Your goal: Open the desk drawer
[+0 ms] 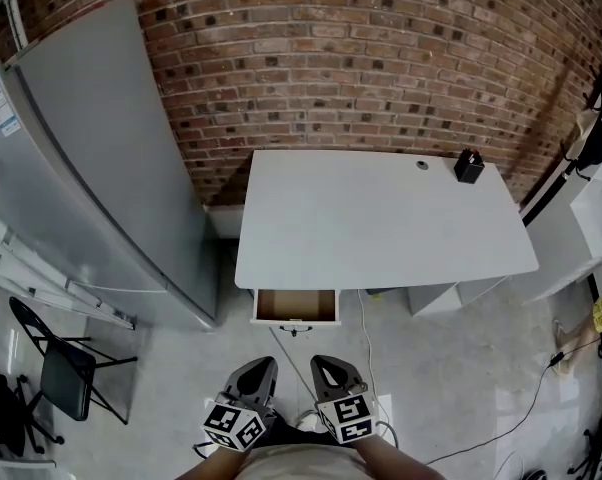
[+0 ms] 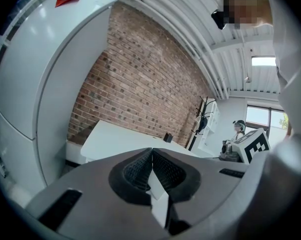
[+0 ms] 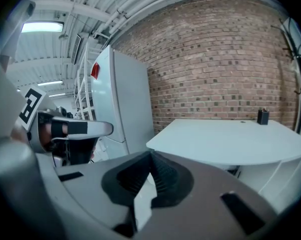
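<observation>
The left gripper [image 1: 259, 368] and right gripper [image 1: 327, 366] are held side by side, jaws together and empty, separated by floor [image 1: 171, 378] from the open drawer [image 1: 295, 306].

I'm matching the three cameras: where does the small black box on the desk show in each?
Head view: black box at the desk's far right corner, beside the brick wall.
Left gripper view: black box near centre, on the desk's far end.
Right gripper view: black box at the right, on the desk.
Shared landmark: the brick wall.
</observation>
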`<act>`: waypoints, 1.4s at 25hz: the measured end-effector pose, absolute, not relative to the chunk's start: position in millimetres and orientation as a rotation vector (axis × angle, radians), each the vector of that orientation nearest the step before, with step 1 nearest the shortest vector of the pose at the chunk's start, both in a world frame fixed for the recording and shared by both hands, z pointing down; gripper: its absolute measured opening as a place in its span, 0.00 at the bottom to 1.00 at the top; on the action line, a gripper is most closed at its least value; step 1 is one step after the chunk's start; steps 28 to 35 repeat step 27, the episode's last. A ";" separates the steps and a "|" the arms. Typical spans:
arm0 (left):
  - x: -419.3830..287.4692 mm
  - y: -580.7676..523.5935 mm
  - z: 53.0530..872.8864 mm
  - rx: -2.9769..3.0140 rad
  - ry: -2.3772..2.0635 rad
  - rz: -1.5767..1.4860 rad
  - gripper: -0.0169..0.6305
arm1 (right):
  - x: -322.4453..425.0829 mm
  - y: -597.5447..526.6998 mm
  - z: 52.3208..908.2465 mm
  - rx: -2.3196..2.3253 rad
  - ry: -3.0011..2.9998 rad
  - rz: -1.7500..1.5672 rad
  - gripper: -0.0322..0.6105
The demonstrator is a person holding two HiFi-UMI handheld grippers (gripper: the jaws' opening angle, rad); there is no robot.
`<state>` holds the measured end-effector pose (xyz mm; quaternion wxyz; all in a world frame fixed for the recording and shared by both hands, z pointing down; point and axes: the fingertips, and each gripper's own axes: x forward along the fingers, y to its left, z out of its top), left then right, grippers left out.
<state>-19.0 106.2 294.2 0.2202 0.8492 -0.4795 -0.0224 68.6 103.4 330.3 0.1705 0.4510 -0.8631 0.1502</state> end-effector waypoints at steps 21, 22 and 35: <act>-25.8 113.0 296.0 2.334 -1.346 -0.065 0.04 | 61.2 109.3 332.1 1.241 -2.456 0.401 0.08; -25.1 113.0 296.0 2.334 -1.348 -0.066 0.04 | 62.0 109.2 332.1 1.240 -2.458 0.399 0.08; -22.1 113.8 295.7 2.334 -1.354 -0.070 0.04 | 65.6 109.3 332.6 1.238 -2.459 0.393 0.08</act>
